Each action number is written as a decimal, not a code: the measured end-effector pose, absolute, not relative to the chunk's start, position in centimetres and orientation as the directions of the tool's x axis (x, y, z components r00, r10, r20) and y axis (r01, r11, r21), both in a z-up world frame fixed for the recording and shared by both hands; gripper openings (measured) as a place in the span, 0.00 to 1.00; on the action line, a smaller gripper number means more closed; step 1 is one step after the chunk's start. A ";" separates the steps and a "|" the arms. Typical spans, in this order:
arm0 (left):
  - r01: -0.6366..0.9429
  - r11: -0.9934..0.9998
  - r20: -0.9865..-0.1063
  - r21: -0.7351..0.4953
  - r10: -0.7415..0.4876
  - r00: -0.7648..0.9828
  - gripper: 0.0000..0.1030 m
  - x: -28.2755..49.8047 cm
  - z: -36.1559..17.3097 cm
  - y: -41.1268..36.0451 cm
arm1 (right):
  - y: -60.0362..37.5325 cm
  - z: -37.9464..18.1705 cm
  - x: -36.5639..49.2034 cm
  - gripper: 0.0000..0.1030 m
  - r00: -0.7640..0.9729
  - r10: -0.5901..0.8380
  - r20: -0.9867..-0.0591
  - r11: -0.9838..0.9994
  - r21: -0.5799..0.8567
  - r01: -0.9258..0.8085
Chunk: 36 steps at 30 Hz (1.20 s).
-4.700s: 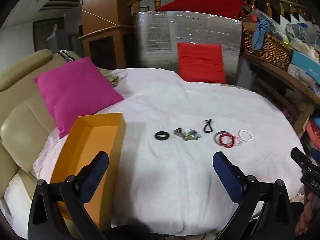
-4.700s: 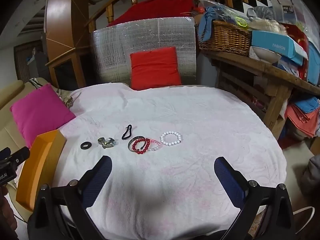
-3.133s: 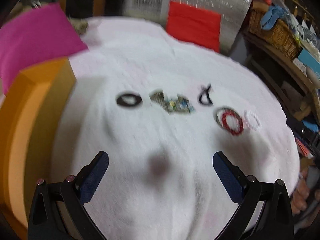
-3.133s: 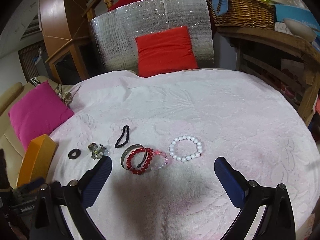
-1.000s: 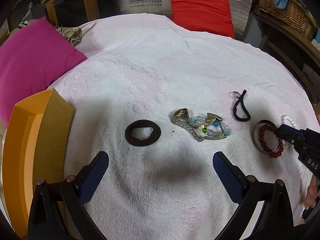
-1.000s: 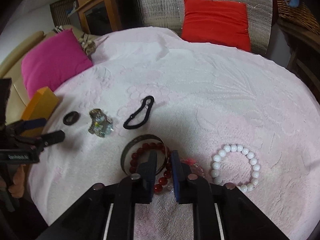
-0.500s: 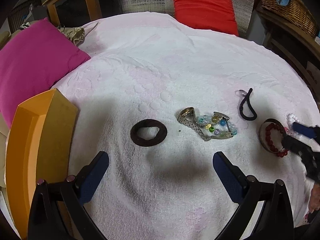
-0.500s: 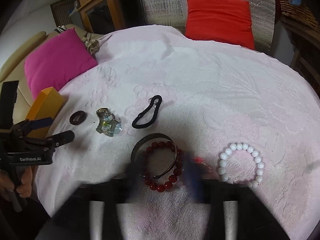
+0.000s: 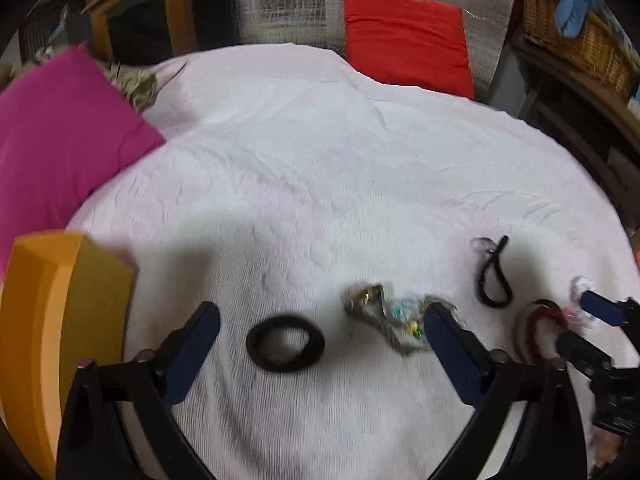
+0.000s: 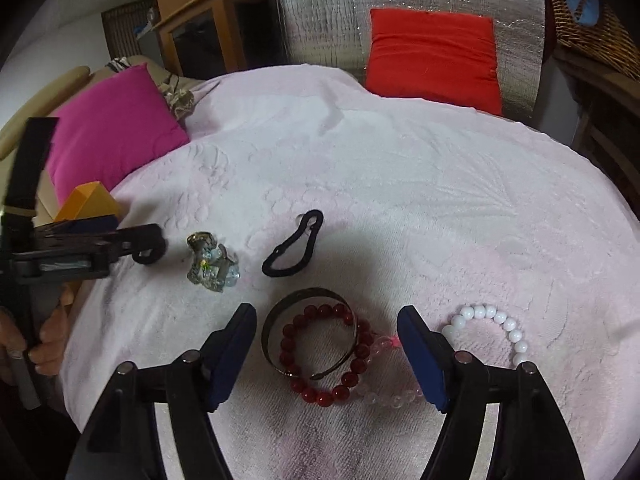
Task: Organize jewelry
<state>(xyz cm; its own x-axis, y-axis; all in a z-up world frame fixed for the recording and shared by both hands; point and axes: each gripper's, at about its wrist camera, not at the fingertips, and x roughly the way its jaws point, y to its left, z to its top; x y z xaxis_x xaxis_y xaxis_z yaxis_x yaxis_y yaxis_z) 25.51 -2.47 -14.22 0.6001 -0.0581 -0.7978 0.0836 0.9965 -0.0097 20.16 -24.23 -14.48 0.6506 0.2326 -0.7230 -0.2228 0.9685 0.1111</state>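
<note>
Pickup step: both tongs spread, left tongs over black ring, right tongs straddling red bracelet; next, pinch.

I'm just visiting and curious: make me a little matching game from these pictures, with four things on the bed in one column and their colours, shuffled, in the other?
Things:
1. beaded bracelet at the far right of the row
2. hair tie between the left gripper jaws
3. open box at the left edge
4. beaded bracelet lying across the metal bangle

Colours:
A. orange
B. dark red
C. white
D. black

Pairs: 1-C, 2-D, 3-A, 4-B
</note>
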 end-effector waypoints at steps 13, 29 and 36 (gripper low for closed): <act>0.194 0.980 -0.865 -0.034 -0.126 0.485 0.42 28.6 -17.8 -4.5 | -26.2 -14.3 20.6 0.73 0.645 0.228 -0.730 0.973 0.146 -0.179; 0.373 0.872 -0.668 -0.318 -0.485 0.564 0.12 23.4 -9.6 -2.7 | -27.8 -13.5 20.0 0.73 0.666 0.219 -0.713 0.975 0.175 -0.134; 0.403 0.872 -0.698 -0.277 -0.471 0.540 0.12 22.7 -10.3 -2.4 | -27.5 -13.6 20.2 0.73 0.663 0.229 -0.713 0.973 0.191 -0.130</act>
<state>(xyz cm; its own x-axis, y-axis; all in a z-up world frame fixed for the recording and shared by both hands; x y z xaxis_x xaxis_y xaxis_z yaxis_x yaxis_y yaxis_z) 22.67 -2.40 -10.29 0.5395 -0.4709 -0.6980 0.4032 0.8722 -0.2769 20.17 -27.49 -13.59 0.6631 0.2286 -0.7128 -0.1303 0.9730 0.1907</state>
